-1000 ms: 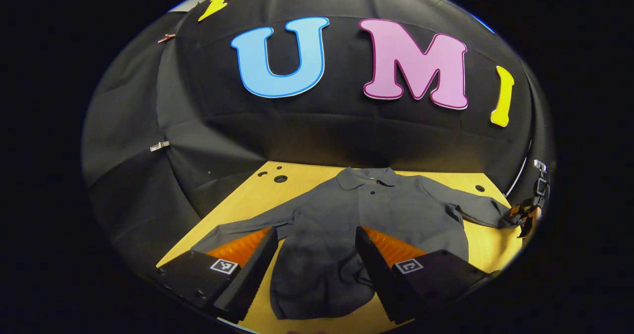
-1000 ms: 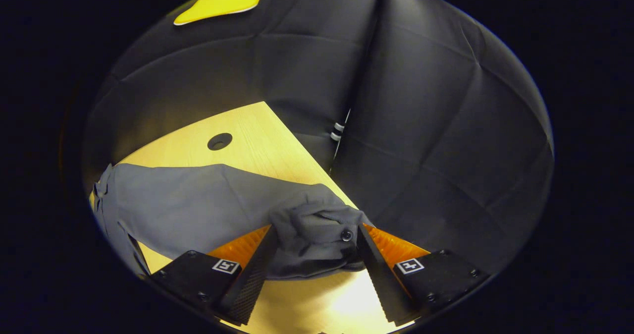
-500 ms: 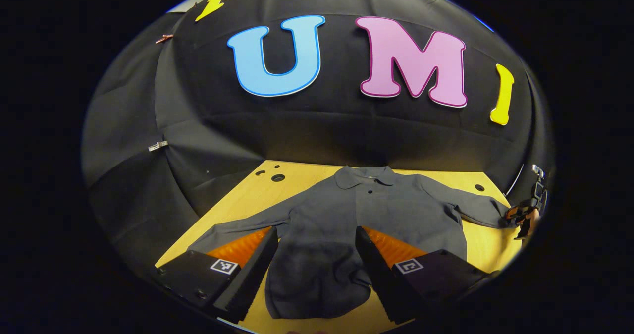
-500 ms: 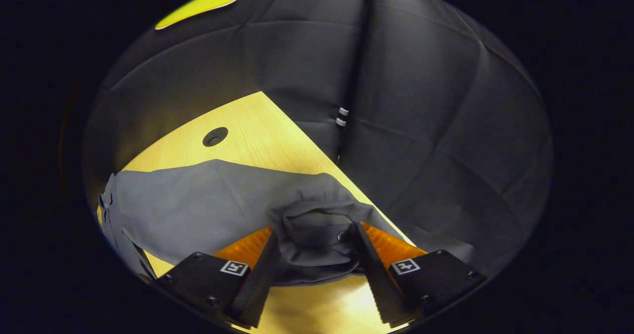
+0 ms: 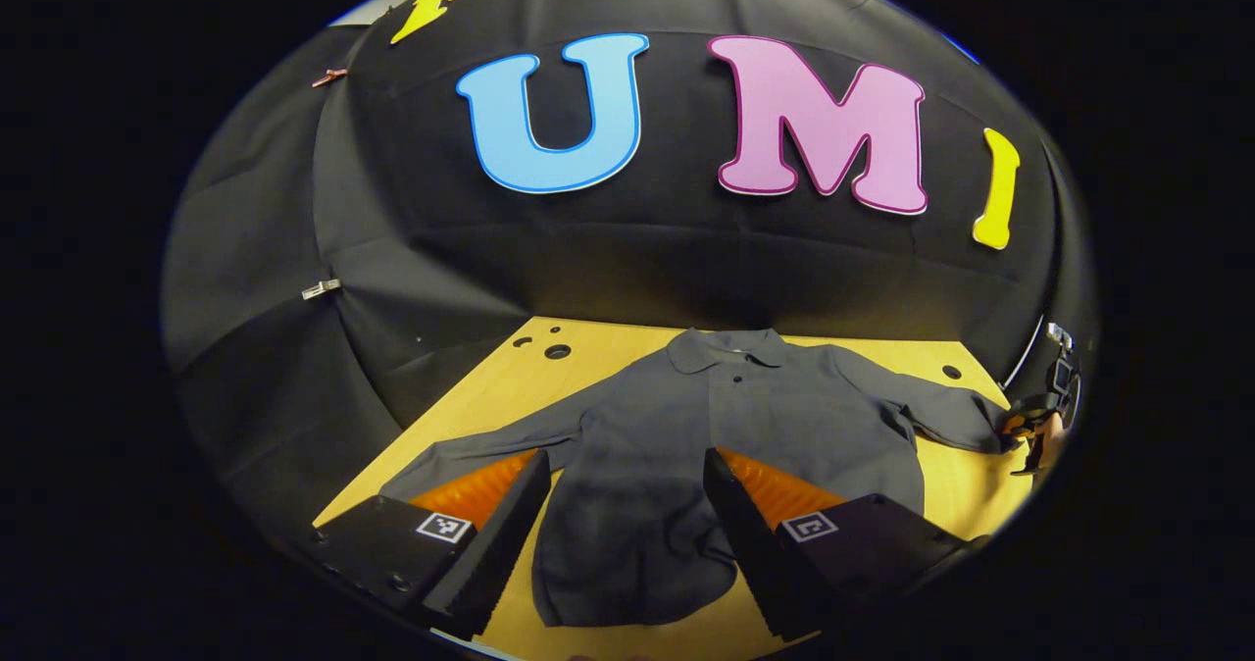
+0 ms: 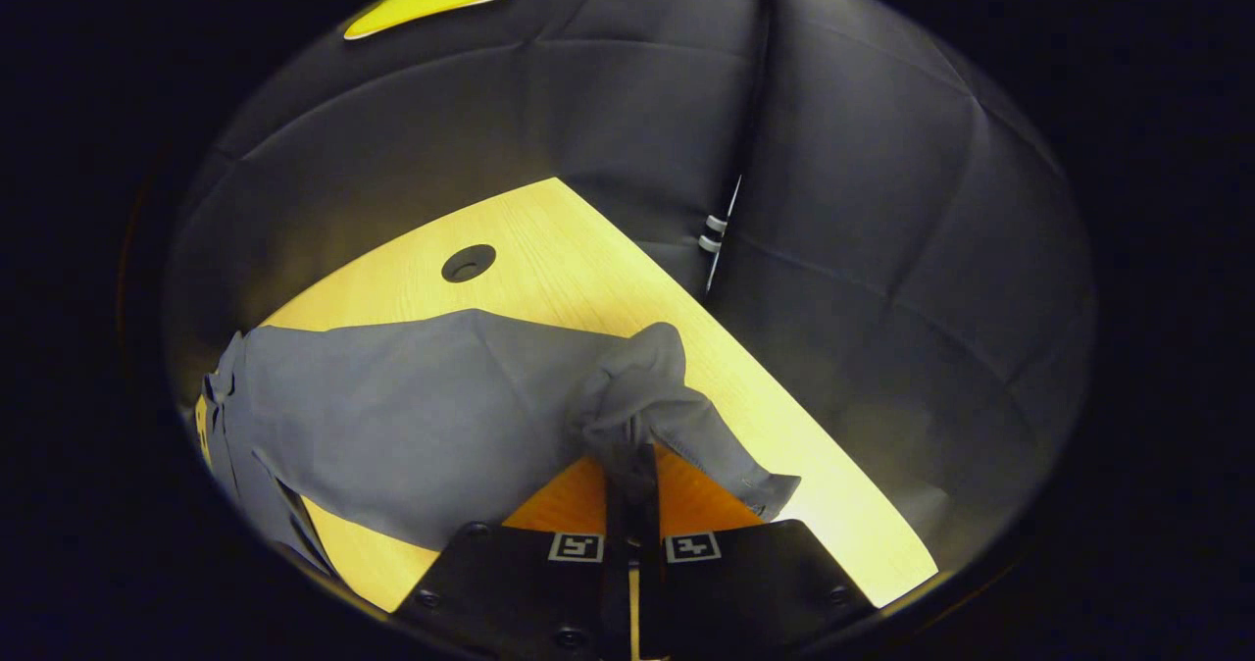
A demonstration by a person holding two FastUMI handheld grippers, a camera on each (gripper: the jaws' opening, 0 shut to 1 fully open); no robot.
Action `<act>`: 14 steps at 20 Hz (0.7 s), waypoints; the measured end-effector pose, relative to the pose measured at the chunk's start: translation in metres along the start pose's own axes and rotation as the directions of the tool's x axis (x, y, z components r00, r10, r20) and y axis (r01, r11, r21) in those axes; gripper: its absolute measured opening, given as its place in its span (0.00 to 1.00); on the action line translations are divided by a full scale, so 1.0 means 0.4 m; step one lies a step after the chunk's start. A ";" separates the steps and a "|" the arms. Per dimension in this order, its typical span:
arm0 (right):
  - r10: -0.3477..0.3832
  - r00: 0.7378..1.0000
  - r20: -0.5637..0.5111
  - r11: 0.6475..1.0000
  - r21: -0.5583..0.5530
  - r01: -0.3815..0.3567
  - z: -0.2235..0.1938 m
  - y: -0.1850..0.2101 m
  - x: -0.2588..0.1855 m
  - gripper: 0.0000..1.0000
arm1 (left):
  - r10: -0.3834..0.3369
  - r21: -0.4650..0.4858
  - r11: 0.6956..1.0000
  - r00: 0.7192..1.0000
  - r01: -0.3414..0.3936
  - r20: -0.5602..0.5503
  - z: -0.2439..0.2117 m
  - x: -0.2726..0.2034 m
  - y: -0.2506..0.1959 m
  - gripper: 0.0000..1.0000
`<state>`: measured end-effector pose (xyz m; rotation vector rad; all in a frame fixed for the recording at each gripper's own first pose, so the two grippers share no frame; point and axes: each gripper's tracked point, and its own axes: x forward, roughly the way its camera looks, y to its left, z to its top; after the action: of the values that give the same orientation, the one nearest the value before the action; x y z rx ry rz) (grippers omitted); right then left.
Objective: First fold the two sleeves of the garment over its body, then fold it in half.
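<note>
Right gripper (image 6: 630,465): fingers brought together, pinching the bunched cuff end of the shirt's right sleeve (image 6: 637,401). The cloth puckers into folds at the pinch; a loose stitched cuff flap hangs off to the right of the fingers and rests on the table. The fingers are wedge-shaped with ribbed inner faces, and each block behind them carries a small square printed marker. From the pinch the sleeve runs left as a wide, smooth, matte grey band with soft creases toward the shirt body. In the left gripper view this gripper (image 5: 1041,426) shows small at the far right edge, at the sleeve end.

Left gripper (image 5: 621,504): fingers spread wide apart, holding nothing, hovering over the lower half of the shirt. Same wedge shape, ribbed inner faces, toothed edges.

Shirt (image 5: 726,435): grey woven fabric, lying flat and face up on the table, collar at the far side, hem near, rounded. Dark buttons show below the collar. Left sleeve (image 5: 471,450) lies stretched out flat toward the near left table edge. Neither sleeve is folded over the body.

Table (image 6: 578,259): light wood-grain board, smooth, with round holes near the far corners. Black wrinkled cloth wall (image 6: 863,279) behind and at the sides, held with small clips.
</note>
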<state>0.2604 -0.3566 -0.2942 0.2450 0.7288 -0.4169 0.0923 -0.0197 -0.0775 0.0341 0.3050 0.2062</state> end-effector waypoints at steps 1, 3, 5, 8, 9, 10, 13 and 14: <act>0.000 1.000 0.017 1.000 -0.007 0.000 0.012 0.003 -0.008 0.08 | 0.004 0.010 1.000 1.000 -0.004 -0.001 -0.003 0.000 0.006 0.99; 0.009 0.997 0.077 1.000 -0.030 -0.006 0.054 0.020 -0.025 0.08 | 0.009 0.036 0.999 1.000 -0.009 0.005 -0.002 -0.002 0.016 0.99; 0.034 0.992 0.118 0.999 -0.043 -0.029 0.080 0.058 -0.052 0.08 | 0.005 0.029 1.000 1.000 -0.005 0.009 0.000 -0.013 0.015 0.99; 0.081 0.987 0.142 0.996 -0.054 -0.074 0.100 0.120 -0.132 0.08 | 0.004 0.006 1.000 1.000 -0.004 0.002 -0.009 -0.019 0.018 0.97; 0.093 0.983 0.156 0.994 -0.075 -0.082 0.108 0.141 -0.158 0.08 | 0.006 0.018 1.000 1.000 -0.006 0.008 -0.006 -0.021 0.020 0.97; 0.096 0.978 0.186 0.991 -0.108 -0.077 0.126 0.160 -0.177 0.08 | 0.004 0.043 0.999 1.000 -0.005 0.023 0.001 -0.026 0.022 0.97; 0.147 0.962 0.229 0.977 -0.187 -0.104 0.157 0.246 -0.224 0.08 | -0.008 0.101 0.995 0.998 0.002 0.060 0.019 -0.039 0.026 0.97; 0.170 0.958 0.229 0.971 -0.203 -0.124 0.162 0.284 -0.243 0.08 | -0.013 0.095 0.995 0.998 0.006 0.066 0.018 -0.047 0.028 0.98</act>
<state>0.2849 -0.2512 -0.1724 0.0680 0.4978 -0.2289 0.0748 -0.0126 -0.0645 0.1334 0.2483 0.1807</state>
